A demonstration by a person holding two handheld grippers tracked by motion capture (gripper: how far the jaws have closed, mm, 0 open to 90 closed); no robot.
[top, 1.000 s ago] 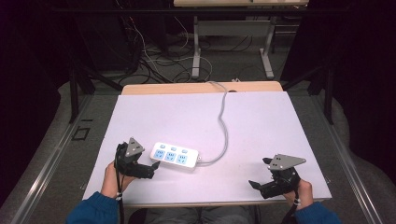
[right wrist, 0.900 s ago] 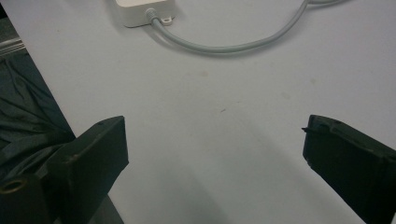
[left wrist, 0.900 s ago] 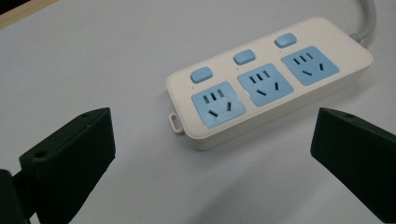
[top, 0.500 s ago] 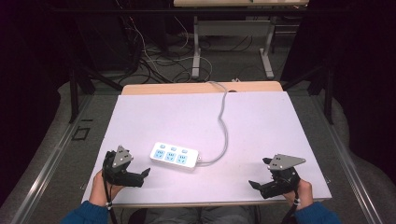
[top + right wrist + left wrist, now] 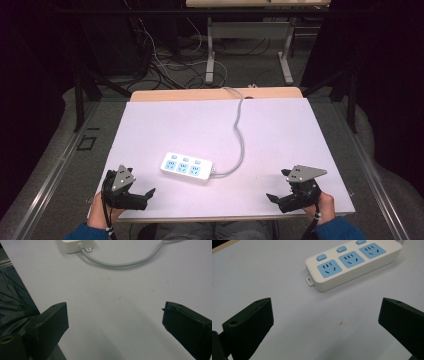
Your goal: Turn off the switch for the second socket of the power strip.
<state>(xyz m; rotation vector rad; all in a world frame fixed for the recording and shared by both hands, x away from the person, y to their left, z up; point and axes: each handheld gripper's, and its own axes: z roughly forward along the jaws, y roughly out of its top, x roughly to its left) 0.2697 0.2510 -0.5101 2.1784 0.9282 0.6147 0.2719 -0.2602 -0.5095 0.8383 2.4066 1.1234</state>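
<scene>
A white power strip with three blue sockets lies flat near the middle of the white table; its grey cable curves off to the far edge. My left gripper rests at the front left corner, open and empty, pointing at the strip a short way ahead. At the front right my right gripper is open too, nothing between its jaws. In the right gripper view the strip's cable end and the cable lie beyond the jaws.
The table's front edge runs just left of the right gripper's jaws, with dark cloth below. Behind the table stand metal desk legs and a tangle of floor cables.
My left gripper has pulled back from beside the power strip toward the front left corner. The right gripper and the strip have stayed where they were.
</scene>
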